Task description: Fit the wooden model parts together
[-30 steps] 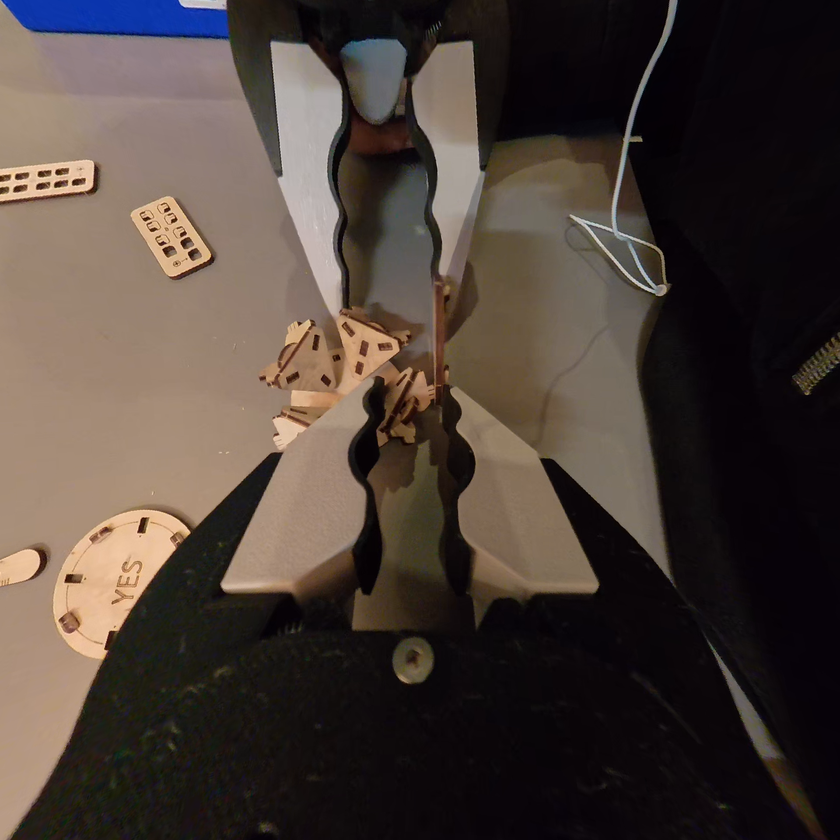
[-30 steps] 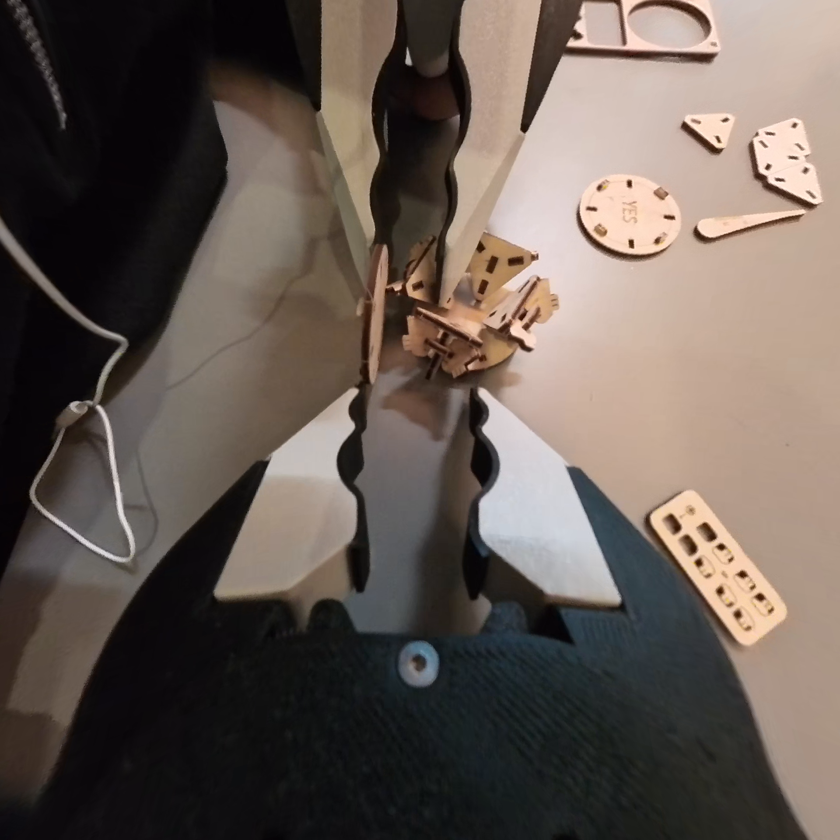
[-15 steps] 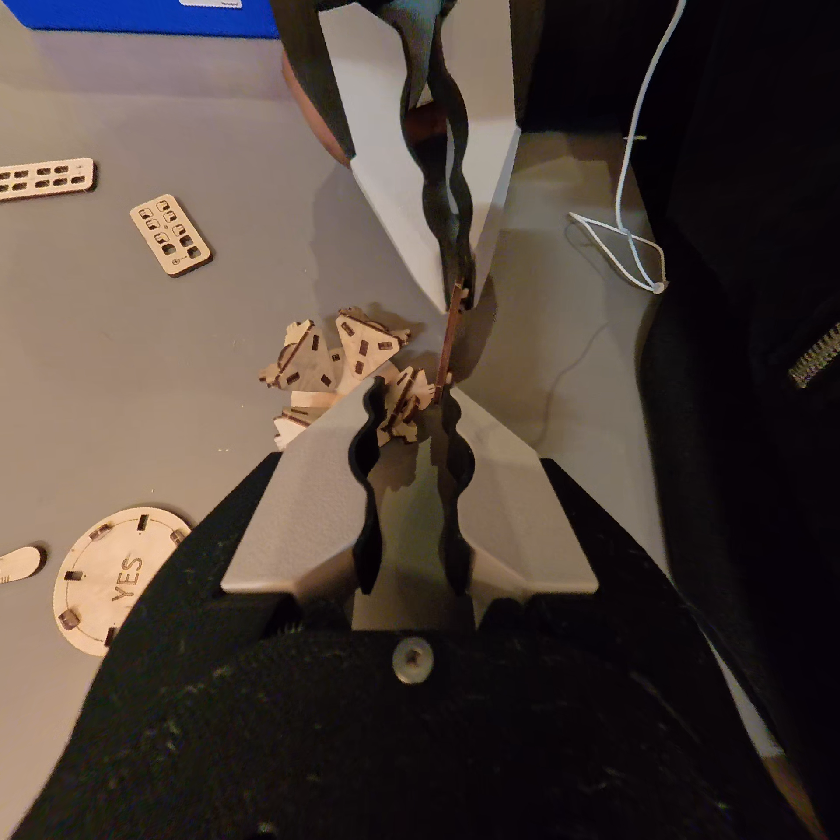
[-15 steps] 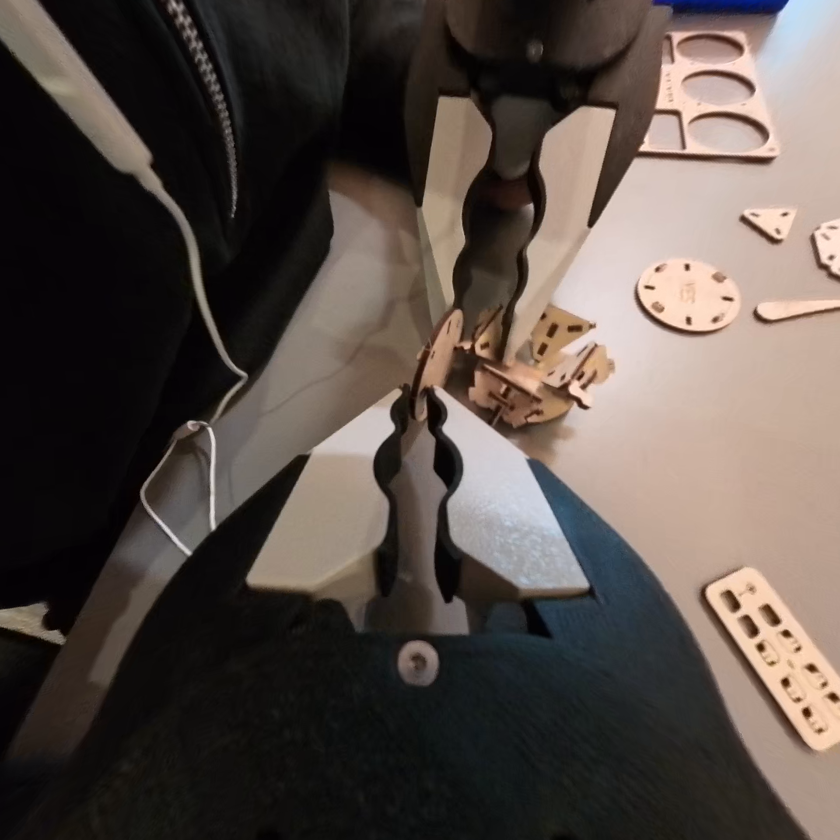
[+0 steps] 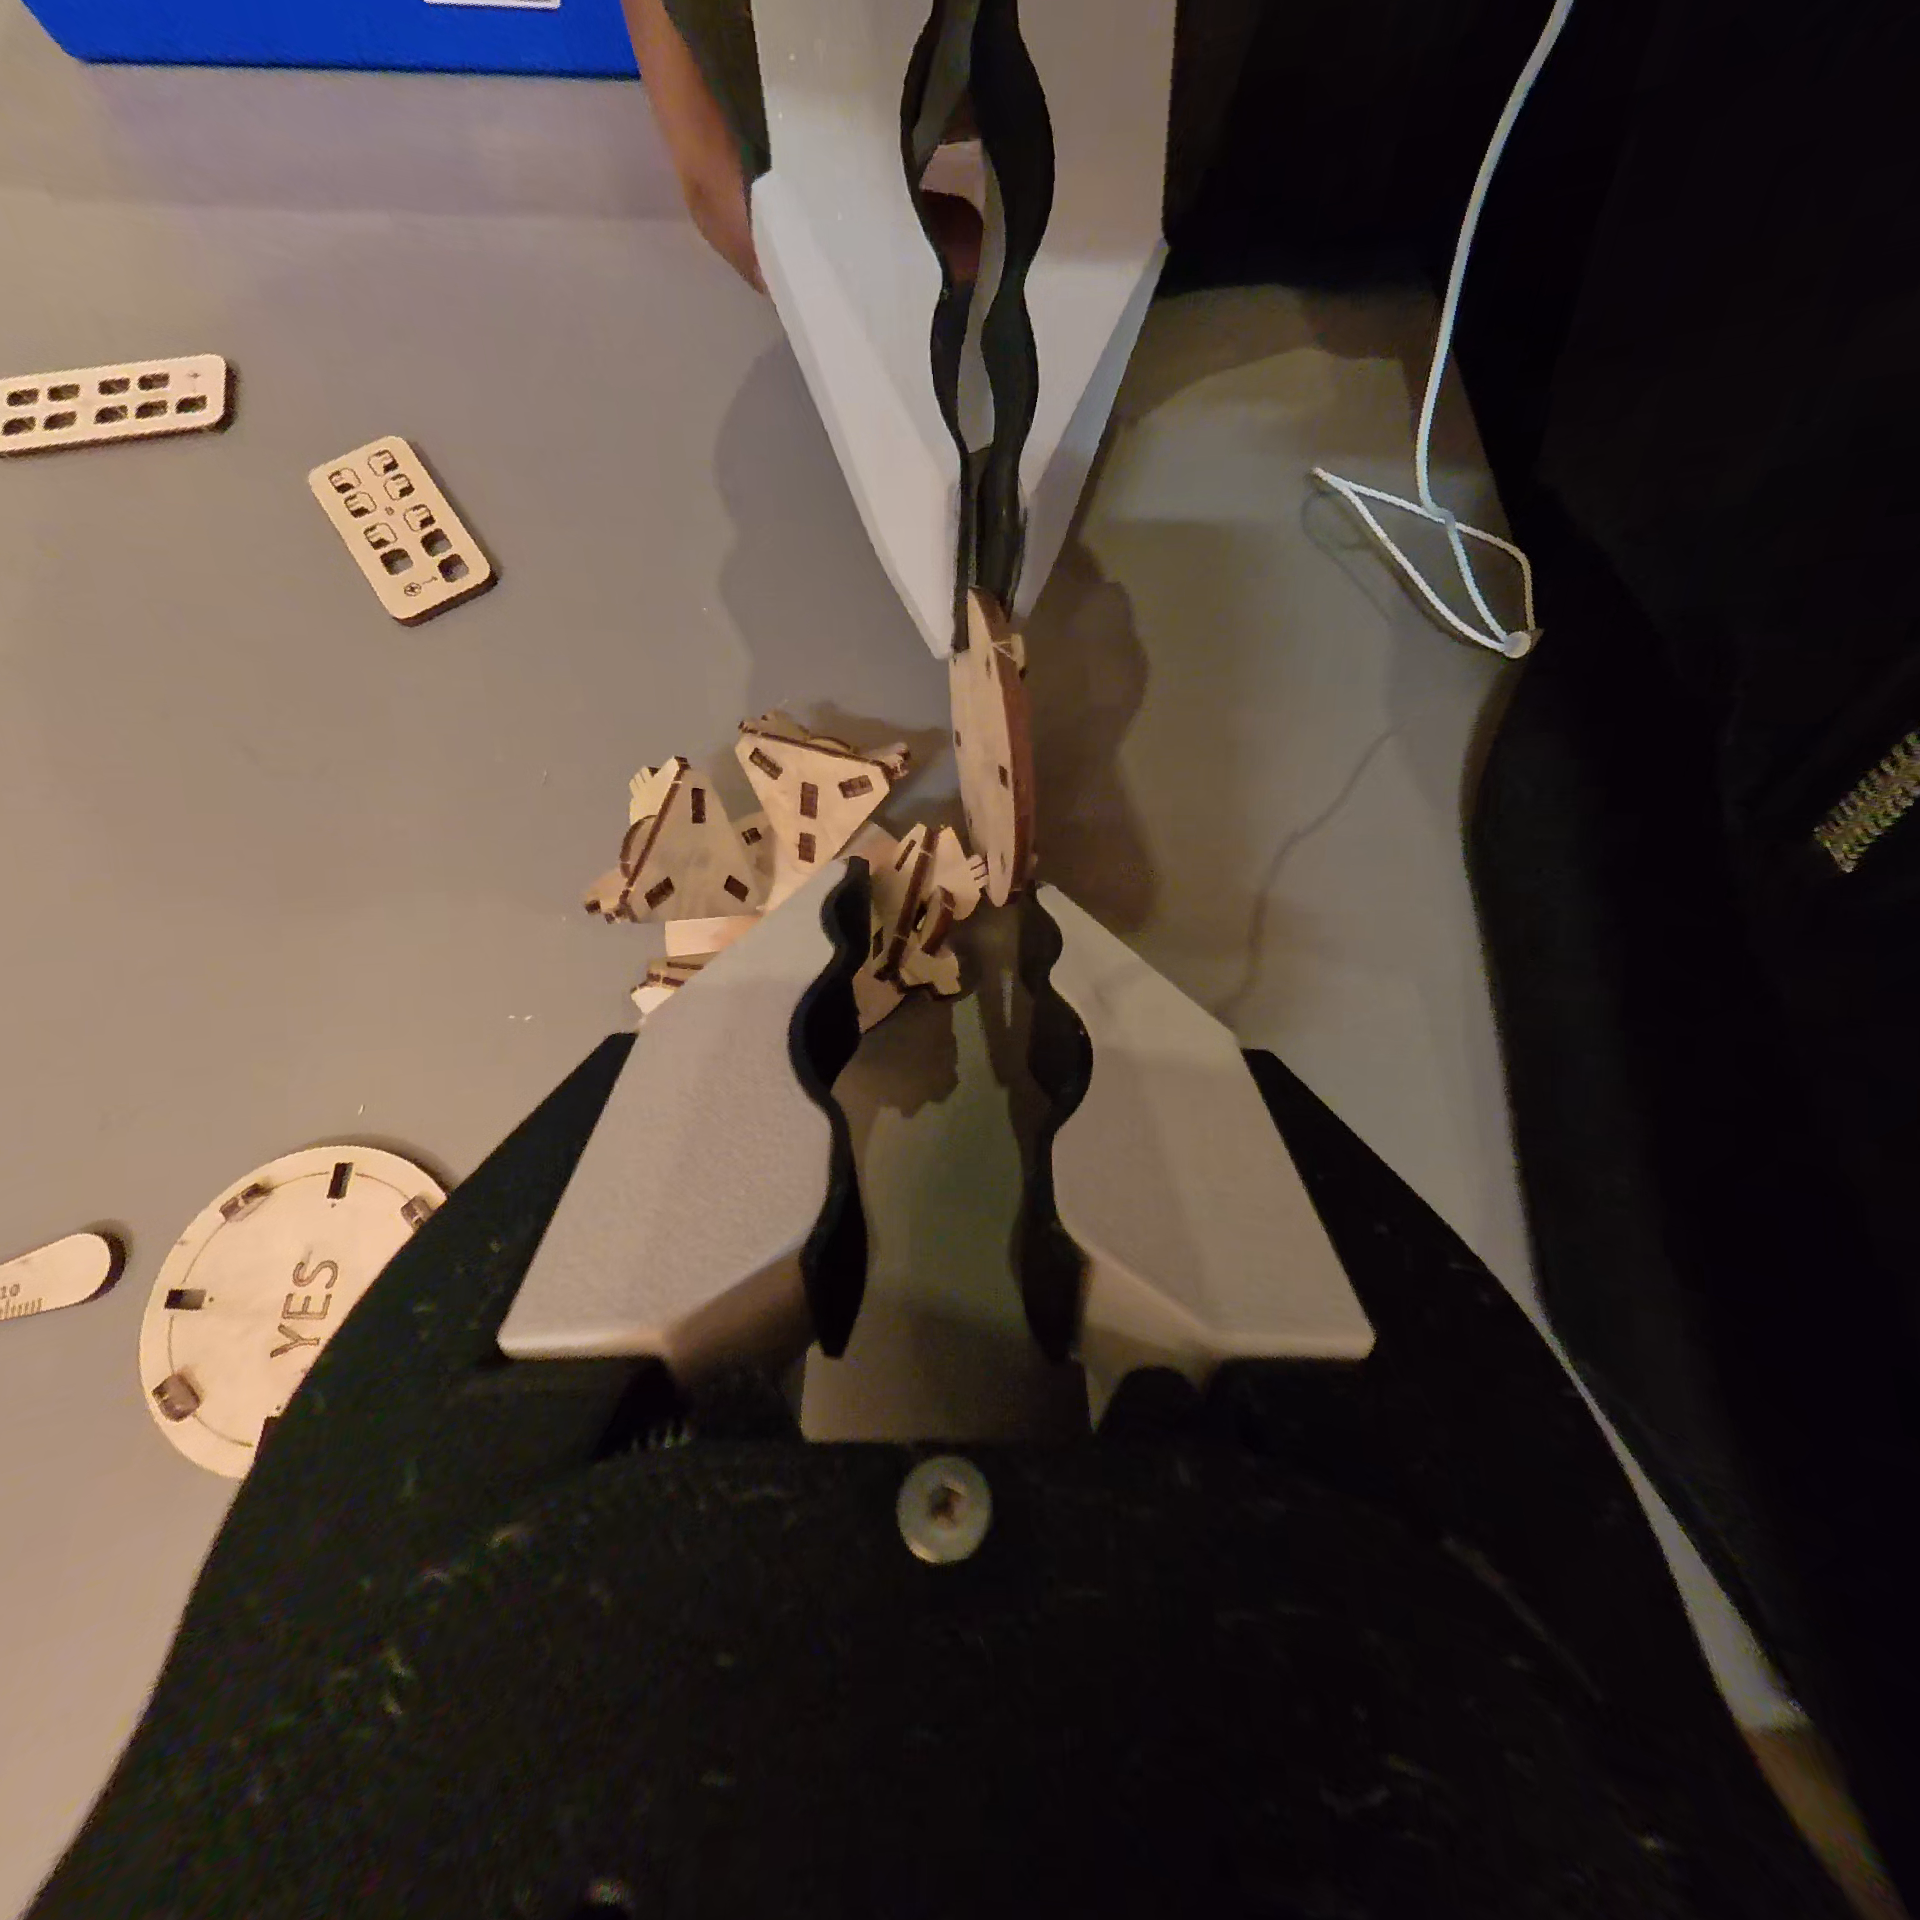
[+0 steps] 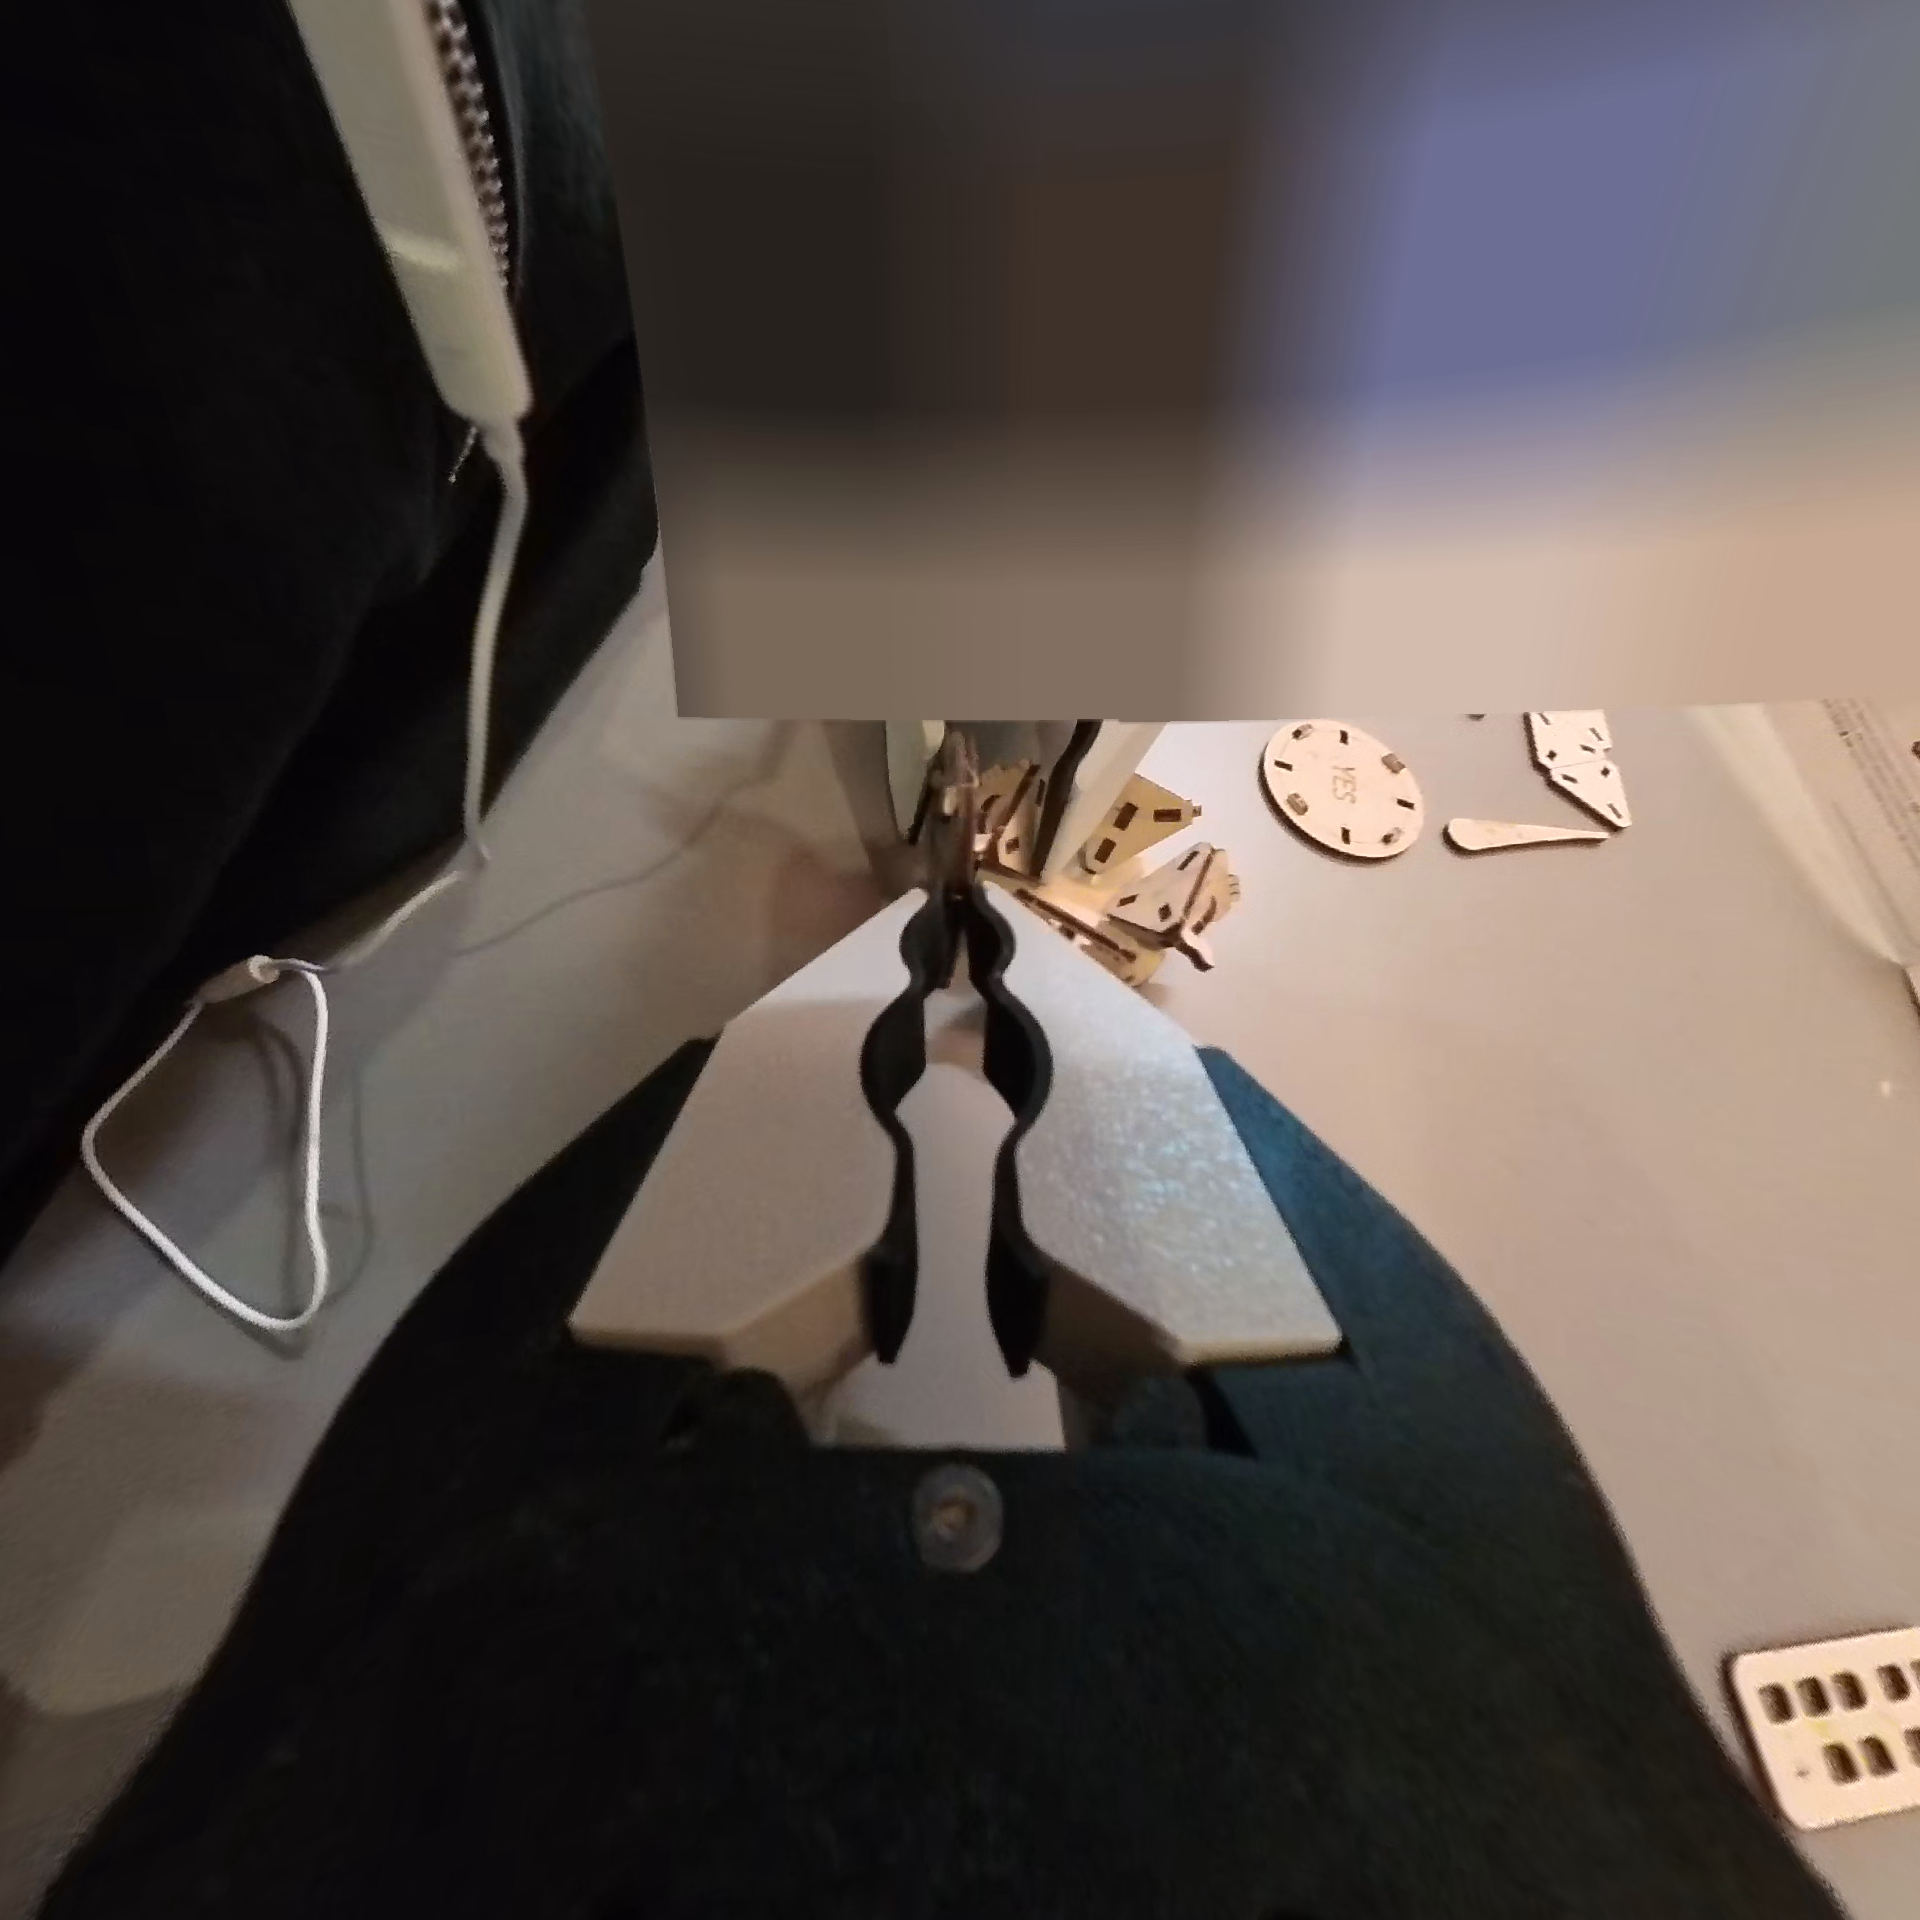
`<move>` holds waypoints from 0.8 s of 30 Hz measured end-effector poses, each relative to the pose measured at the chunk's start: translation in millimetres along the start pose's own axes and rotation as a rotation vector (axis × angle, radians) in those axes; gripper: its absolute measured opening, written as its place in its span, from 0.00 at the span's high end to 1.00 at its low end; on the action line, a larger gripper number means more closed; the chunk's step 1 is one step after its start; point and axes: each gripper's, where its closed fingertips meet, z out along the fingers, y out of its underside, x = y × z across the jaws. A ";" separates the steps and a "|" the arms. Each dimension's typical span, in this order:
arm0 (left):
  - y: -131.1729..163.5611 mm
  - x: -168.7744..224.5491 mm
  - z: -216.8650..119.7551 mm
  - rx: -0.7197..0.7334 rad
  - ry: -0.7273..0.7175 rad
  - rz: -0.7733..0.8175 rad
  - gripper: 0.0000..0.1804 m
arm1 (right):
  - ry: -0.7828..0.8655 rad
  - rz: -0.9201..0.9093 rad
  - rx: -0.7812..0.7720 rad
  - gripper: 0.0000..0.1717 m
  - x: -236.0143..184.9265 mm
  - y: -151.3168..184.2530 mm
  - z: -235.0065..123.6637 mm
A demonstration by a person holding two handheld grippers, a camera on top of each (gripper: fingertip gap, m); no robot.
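Grey tabletop (image 5: pixel 312 831), dim warm light, blue box (image 5: pixel 312 31) at far edge.

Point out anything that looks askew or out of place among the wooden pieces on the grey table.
The round wooden disc stands on edge, pinched by the right gripper, unlike the flat disc. Beside it, slotted triangular wooden pieces lie in a tumbled heap, tilted against each other.

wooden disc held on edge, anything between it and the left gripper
Nothing visible. The disc, pinched at its top edge by the right gripper, has its lower edge at the right finger tip of the left gripper. A wooden triangle piece sits between the left jaws, beside the disc.
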 end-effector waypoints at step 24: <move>-0.8 -2.6 -0.6 0.008 0.001 -0.017 0.87 | -0.029 0.023 0.016 0.98 12.2 5.6 2.8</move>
